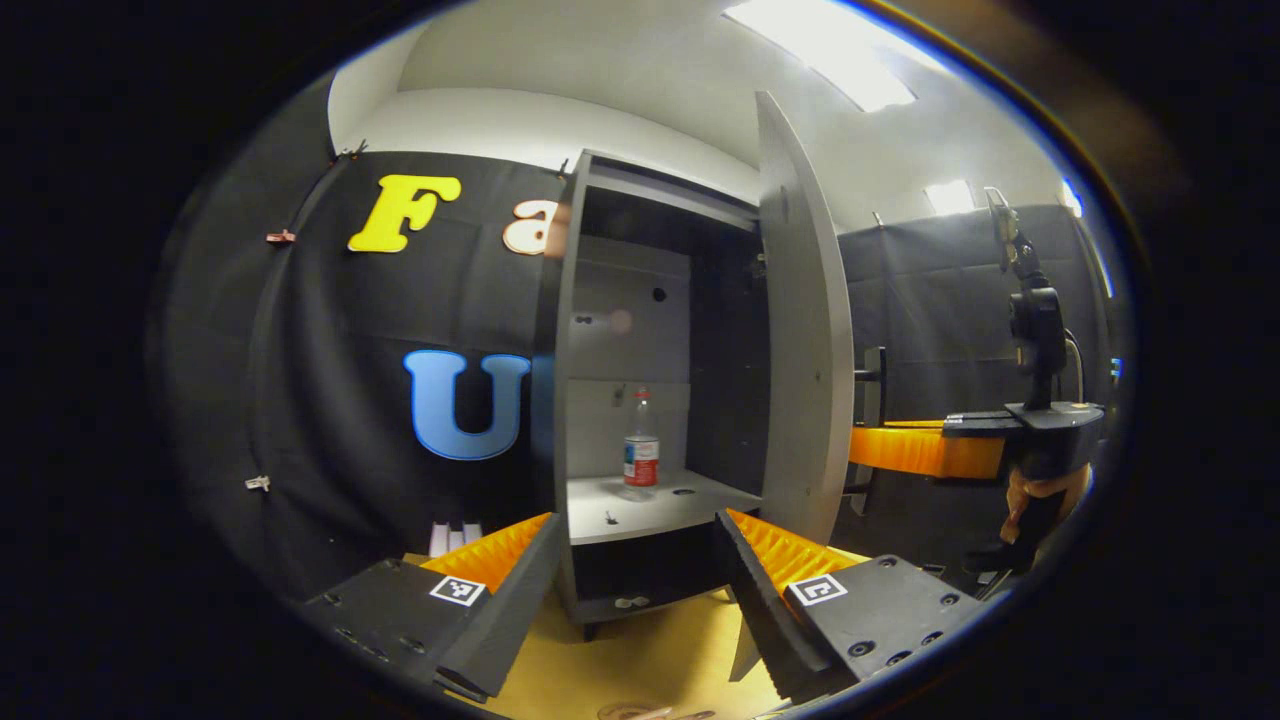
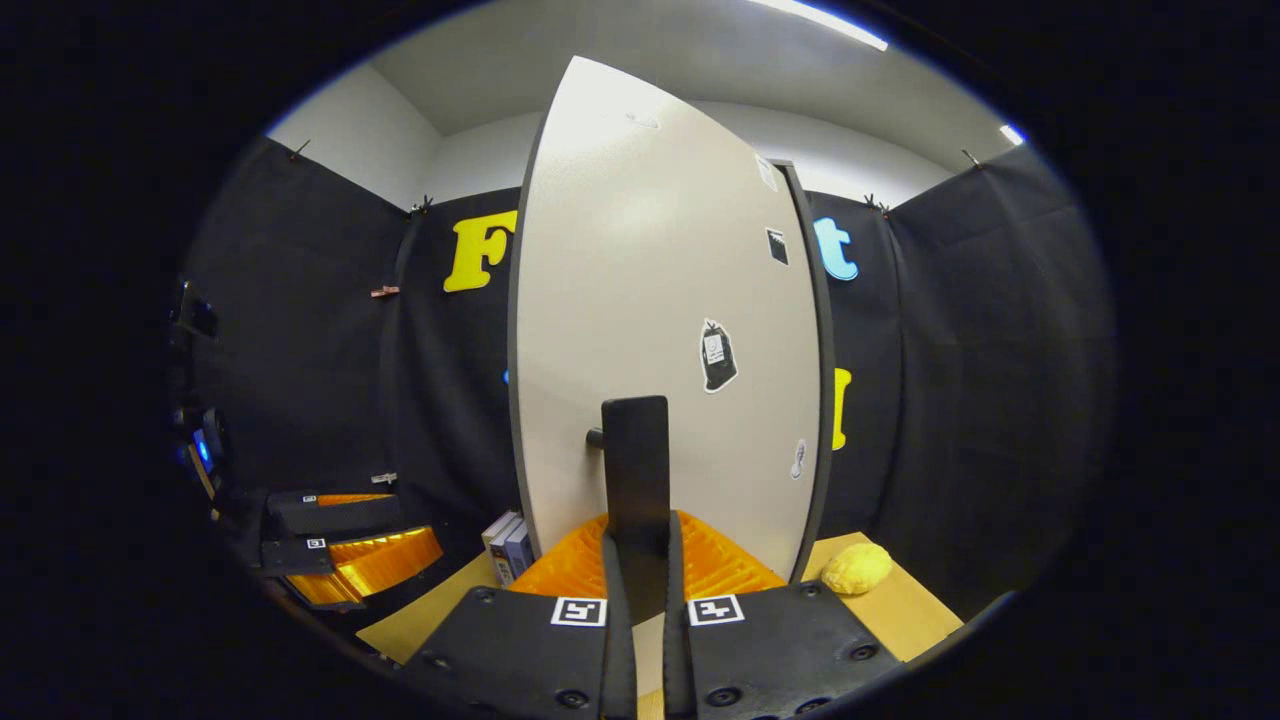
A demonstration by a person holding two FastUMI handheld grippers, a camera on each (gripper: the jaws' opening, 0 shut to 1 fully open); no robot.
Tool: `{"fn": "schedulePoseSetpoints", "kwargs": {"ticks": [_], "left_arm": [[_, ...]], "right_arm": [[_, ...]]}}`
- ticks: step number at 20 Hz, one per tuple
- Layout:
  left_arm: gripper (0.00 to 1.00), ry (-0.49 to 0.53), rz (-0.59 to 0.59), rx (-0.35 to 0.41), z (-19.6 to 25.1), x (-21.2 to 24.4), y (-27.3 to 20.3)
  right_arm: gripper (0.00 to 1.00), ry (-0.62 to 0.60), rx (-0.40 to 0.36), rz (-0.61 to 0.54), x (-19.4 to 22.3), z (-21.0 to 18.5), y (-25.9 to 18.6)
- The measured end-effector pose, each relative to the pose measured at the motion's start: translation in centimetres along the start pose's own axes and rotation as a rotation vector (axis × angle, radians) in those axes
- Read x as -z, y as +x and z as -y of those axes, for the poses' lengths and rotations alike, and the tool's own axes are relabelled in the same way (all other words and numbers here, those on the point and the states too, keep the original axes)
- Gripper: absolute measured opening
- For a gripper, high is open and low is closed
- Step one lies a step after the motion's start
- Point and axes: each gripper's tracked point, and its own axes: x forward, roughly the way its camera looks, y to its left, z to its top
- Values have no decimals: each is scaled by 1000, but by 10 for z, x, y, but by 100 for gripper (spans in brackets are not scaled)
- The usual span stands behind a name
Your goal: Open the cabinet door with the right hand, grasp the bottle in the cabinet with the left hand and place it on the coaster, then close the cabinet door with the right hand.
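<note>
Right gripper (image 2: 640, 560): jaws clamping door handle (image 2: 637, 470).
Left gripper (image 1: 635, 570): jaws gaping wide, holding nothing, facing water bottle (image 1: 641, 450).

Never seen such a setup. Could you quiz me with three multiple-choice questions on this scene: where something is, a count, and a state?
1. Where does the bottle stand?
A. on a shelf inside the cabinet
B. on the table
C. on the cabinet's top

2. How many bottles are in the cabinet?
A. three
B. one
C. none

3. How is the cabinet door?
A. shut
B. removed
C. swung open

Answers: 1 A, it stands upright on the pale shelf. 2 B, a single bottle. 3 C, the right gripper has its jaws closed on the door handle, and the interior shows.
</note>
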Motion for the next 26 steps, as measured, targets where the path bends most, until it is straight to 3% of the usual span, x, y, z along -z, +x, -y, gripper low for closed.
{"fn": "schedulePoseSetpoints", "kwargs": {"ticks": [6,7,9,19,22,26], "left_arm": [[94,-2,-18,108,24,7,24],[94,-3,-21,118,28,7,29],[94,-12,-15,138,41,5,39],[94,-75,-18,146,91,6,103],[94,-48,-16,149,111,4,120],[94,-28,-8,158,141,4,139]], "right_arm": [[14,-8,139,5,-4,40,-21],[9,-9,156,6,-5,44,-20],[13,-4,175,1,-6,54,-24],[12,-80,175,-20,-15,114,-32],[8,-93,183,-25,-18,139,-36],[6,-67,134,-26,-19,157,-42]]}}
